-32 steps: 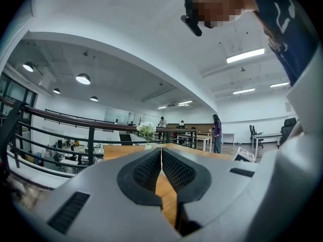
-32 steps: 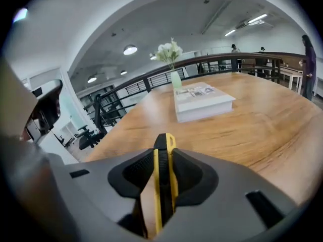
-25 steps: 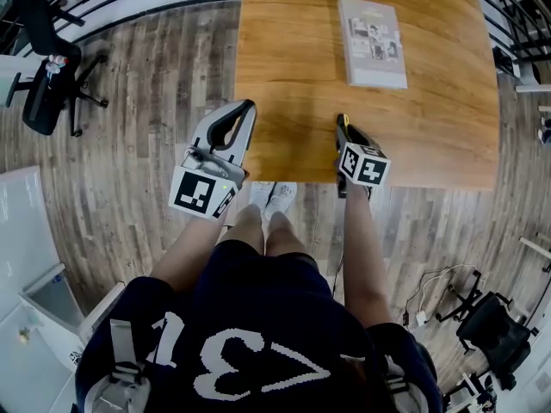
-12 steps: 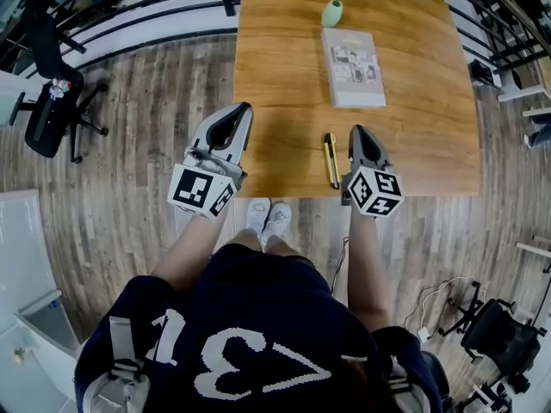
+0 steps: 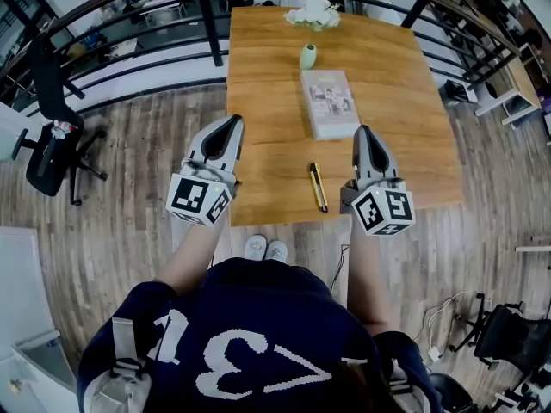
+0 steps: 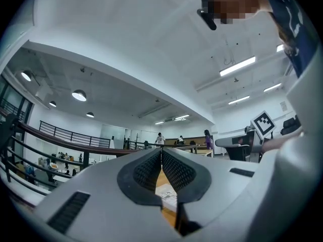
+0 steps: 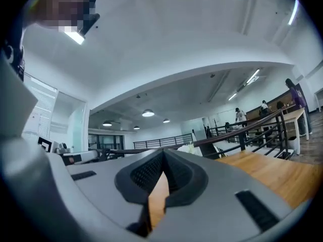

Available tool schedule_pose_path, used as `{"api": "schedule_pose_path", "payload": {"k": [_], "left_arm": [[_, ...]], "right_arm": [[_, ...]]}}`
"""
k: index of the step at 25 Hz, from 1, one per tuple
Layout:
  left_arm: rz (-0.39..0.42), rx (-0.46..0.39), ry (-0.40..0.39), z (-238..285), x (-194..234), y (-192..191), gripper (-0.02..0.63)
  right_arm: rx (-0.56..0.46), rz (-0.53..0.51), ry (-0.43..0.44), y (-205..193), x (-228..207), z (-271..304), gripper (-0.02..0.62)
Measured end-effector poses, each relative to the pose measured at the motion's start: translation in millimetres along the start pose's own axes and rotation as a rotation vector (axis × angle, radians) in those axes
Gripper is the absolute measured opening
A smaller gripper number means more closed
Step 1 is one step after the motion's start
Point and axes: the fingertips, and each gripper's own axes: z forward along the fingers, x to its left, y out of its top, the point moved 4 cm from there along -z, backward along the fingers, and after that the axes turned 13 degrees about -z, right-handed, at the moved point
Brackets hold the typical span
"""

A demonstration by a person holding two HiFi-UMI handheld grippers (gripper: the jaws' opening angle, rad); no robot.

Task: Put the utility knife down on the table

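Observation:
The black and yellow utility knife (image 5: pixel 318 187) lies flat on the wooden table (image 5: pixel 405 93) near its front edge, held by nothing. My right gripper (image 5: pixel 364 133) is shut and empty, raised to the right of the knife and apart from it; its tips meet in the right gripper view (image 7: pixel 162 153). My left gripper (image 5: pixel 232 123) is shut and empty too, held at the table's left edge; in the left gripper view (image 6: pixel 161 152) its pads touch at the tip.
A book (image 5: pixel 330 103) lies on the table beyond the knife, a small green vase (image 5: pixel 307 56) behind it and white flowers (image 5: pixel 313 10) at the far edge. A black railing (image 5: pixel 155 24) runs behind. An office chair (image 5: pixel 50 140) stands at left.
The right gripper let go of the knife, shut, and rose away; the knife now lies alone on the table. Both grippers lifted and the head view tilted up toward the railing.

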Motion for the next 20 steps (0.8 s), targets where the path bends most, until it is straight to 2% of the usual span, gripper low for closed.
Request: {"api": "schedule_pose_path", "payload": {"k": [7, 20], "left_arm": [[0.007, -0.005, -0.009, 2.8, 0.8, 4.7, 0.018], [0.018, -0.025, -0.003, 4.6, 6.5, 15.5, 0.018]], "right_arm": [[-0.074, 0.013, 0.006, 29.4, 5.3, -0.6, 0.023], [-0.103, -0.032, 0.006, 45.8, 13.2, 4.6, 0.023]]}}
